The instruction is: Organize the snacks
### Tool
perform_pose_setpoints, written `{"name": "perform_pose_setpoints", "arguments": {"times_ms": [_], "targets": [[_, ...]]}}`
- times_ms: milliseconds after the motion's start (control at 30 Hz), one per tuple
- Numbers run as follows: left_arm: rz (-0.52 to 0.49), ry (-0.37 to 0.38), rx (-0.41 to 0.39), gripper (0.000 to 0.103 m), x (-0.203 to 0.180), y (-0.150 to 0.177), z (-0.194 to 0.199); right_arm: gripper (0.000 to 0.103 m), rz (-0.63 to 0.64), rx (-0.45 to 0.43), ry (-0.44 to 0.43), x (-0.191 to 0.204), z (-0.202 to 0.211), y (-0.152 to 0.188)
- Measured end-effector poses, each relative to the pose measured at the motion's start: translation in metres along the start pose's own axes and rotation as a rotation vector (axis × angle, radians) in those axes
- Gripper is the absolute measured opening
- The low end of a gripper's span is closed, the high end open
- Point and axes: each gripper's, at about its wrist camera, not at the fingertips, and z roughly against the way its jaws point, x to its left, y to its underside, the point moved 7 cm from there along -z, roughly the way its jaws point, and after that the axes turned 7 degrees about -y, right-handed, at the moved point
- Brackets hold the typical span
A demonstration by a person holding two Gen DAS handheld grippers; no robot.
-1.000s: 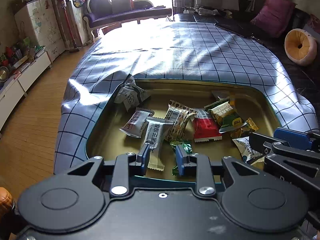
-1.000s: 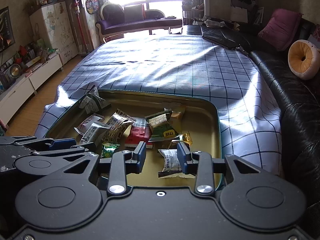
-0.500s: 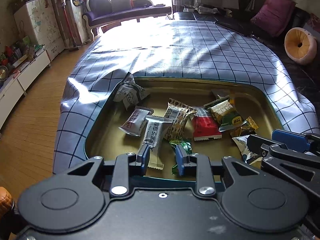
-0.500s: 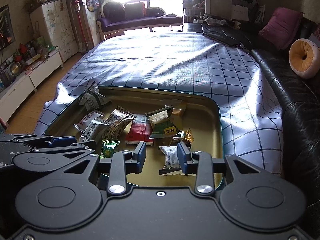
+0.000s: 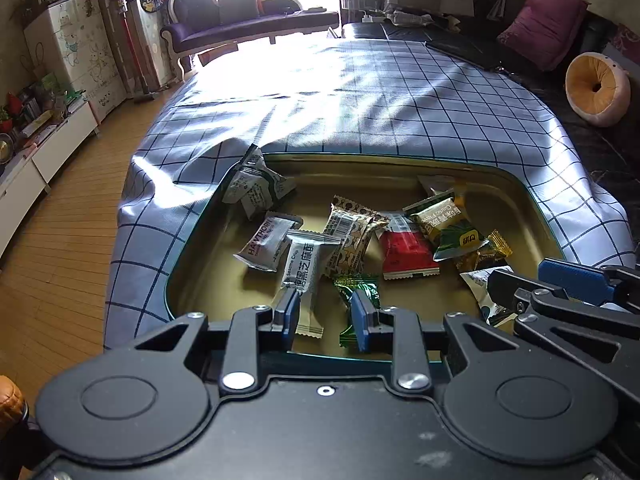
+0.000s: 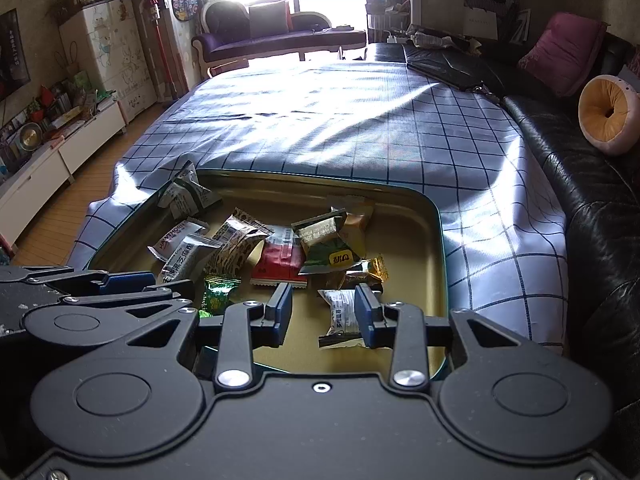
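A gold tray (image 5: pixel 200 264) (image 6: pixel 434 248) lies on the checked tablecloth and holds several wrapped snacks. Among them are a grey sesame crisp pack (image 5: pixel 304 268) (image 6: pixel 186 256), a white Hawthorn pack (image 5: pixel 266 242), a red pack (image 5: pixel 406 254) (image 6: pixel 280 260), a green pack (image 5: pixel 360 286) (image 6: pixel 218 294) and a white pack (image 6: pixel 342 314). My left gripper (image 5: pixel 325 314) is open and empty above the tray's near edge, near the sesame and green packs. My right gripper (image 6: pixel 323 314) is open and empty, with the white pack just beyond its right finger.
A grey snack pack (image 5: pixel 256 186) leans on the tray's far left rim. The checked cloth (image 5: pixel 360 100) stretches beyond the tray. A black leather sofa (image 6: pixel 592 184) with a round cushion (image 6: pixel 608 114) lies to the right. Wooden floor and cabinets lie to the left.
Both grippers have risen and drawn back slightly, so the tray sits lower in view. Both stay open. The snacks have not moved.
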Motion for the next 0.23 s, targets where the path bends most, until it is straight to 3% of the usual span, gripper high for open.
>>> {"name": "perform_pose_setpoints", "arguments": {"times_ms": [233], "targets": [[0.001,0.002,0.004,0.030,-0.0010,0.0008,-0.0002,0.045,-0.001,0.000,0.000,-0.0001,0.0000,0.0008]]}}
